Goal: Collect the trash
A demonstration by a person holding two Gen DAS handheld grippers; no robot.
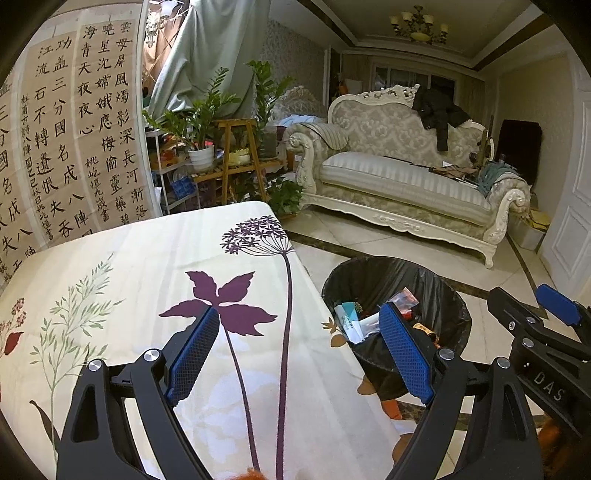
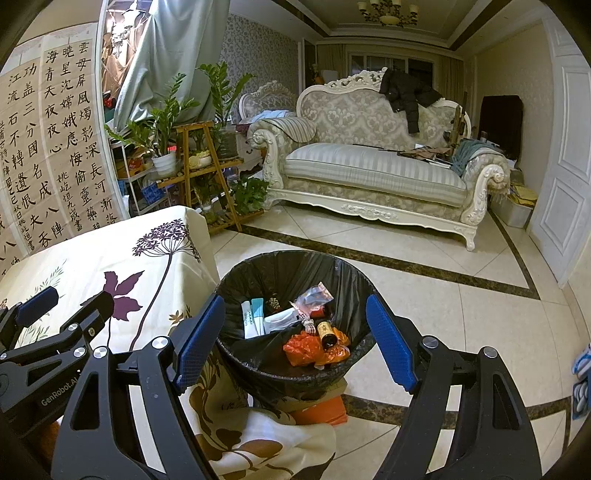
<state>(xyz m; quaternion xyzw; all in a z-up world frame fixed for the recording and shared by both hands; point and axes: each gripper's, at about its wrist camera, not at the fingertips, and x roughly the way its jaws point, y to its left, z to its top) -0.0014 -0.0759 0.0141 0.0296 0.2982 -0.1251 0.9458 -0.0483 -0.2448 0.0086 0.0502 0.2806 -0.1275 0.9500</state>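
Left gripper [image 1: 299, 354]: jaws spread wide, nothing between the blue pads [image 1: 194, 354], held above a table draped in a cream cloth [image 1: 147, 266] printed with purple flowers and green sprigs. Right gripper [image 2: 295, 339]: jaws likewise parted and empty, poised over the bin, also seen at the right edge of the left wrist view. Trash bin [image 2: 343, 273]: round, lined with a black bag, standing on the tiled floor [image 2: 424, 302] just beside the table's corner. Contents noted inside the bin: white and teal tubes [image 2: 253, 317], a clear plastic wrapper [image 2: 314, 295], an orange plastic bag [image 2: 306, 347], a small brown bottle [image 2: 327, 334] lying on the orange bag. No trash is seen on the cloth. Further out: an ornate cream sofa [image 2: 369, 170] with a dark jacket [image 2: 406, 92] over its back, potted plants [image 2: 166, 122] on wooden stands, calligraphy sheets [image 2: 55, 147] on the left wall, a chandelier [image 2: 386, 11] above.
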